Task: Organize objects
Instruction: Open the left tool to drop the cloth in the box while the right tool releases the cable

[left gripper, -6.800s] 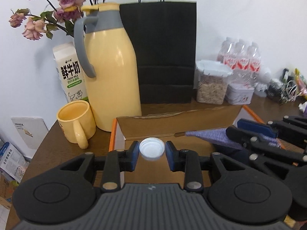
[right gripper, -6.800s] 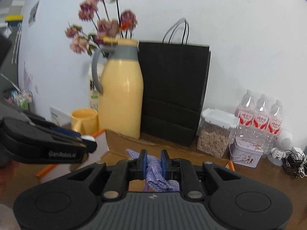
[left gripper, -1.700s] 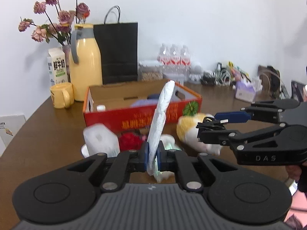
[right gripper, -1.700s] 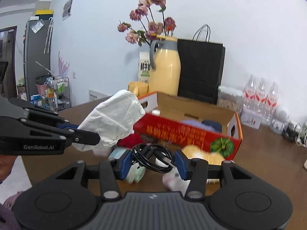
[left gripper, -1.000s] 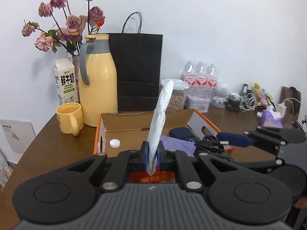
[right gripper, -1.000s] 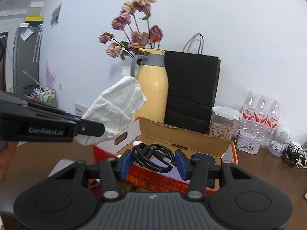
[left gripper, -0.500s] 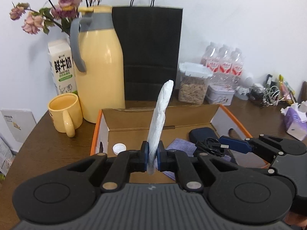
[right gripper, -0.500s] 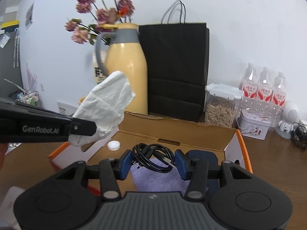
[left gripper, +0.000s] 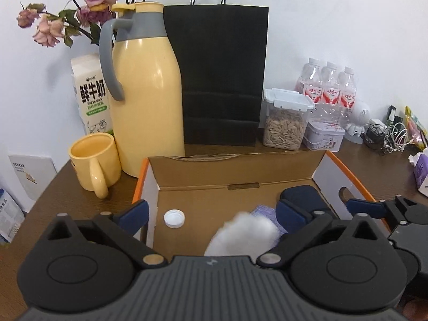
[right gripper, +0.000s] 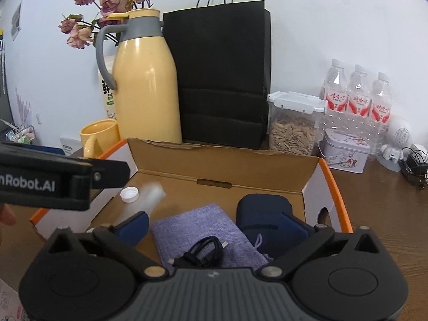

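- Both grippers have just spread their jaws over the cardboard box [right gripper: 311, 184]: left gripper [left gripper: 211, 211] lets go of the white tissue [left gripper: 242, 236], now blurred and loose between its fingers; right gripper [right gripper: 211, 224] frees the black cable [right gripper: 204, 251].
- Inside the box, the cable lies on a purple cloth [right gripper: 198, 230], beside a navy pouch [right gripper: 263, 208].
- Near the box's left wall sits a white cap [left gripper: 174, 218].

Both wrist cameras look forward and down, close over the open cardboard box [left gripper: 235, 172], sharing it; the falling items seem blurred.
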A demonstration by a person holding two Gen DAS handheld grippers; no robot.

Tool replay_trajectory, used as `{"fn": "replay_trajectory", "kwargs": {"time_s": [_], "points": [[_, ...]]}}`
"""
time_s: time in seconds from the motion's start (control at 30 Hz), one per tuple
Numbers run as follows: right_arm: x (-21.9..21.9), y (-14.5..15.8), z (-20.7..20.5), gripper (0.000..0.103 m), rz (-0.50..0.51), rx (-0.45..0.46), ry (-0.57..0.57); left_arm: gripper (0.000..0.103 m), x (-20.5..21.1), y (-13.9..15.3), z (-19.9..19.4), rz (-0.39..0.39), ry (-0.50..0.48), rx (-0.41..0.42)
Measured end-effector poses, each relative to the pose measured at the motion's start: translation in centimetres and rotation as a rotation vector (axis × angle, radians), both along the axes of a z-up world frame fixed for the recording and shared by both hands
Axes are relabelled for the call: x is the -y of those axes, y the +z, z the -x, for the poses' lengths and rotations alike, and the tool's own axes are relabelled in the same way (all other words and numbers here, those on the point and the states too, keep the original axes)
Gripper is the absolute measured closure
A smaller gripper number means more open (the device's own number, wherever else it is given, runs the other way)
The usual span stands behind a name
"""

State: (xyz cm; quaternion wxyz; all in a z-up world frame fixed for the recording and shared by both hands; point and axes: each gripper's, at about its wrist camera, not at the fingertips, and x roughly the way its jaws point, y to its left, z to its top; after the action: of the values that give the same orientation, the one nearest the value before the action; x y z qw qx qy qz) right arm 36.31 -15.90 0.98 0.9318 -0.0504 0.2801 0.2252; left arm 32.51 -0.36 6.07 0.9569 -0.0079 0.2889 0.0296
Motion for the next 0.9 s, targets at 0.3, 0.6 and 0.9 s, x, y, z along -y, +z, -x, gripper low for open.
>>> {"fn": "replay_trajectory", "kwargs": {"time_s": [0.3, 0.6, 0.9], "points": [[0.7, 0.6, 1.2, 0.000, 0.005, 0.020, -0.022, 0.000, -0.1, 0.3, 0.9, -0.010, 0.018, 0.007], [1.2, 1.6, 3.4, 0.000, -0.013, 0.049, -0.023, 0.000, 0.2, 0.9, 2.6, -0.017, 0.026, 0.019], [2.5, 2.6, 7.1, 0.000, -0.035, 0.090, -0.024, 0.000, 0.5, 1.8, 6.4, -0.013, 0.017, 0.052]]}}
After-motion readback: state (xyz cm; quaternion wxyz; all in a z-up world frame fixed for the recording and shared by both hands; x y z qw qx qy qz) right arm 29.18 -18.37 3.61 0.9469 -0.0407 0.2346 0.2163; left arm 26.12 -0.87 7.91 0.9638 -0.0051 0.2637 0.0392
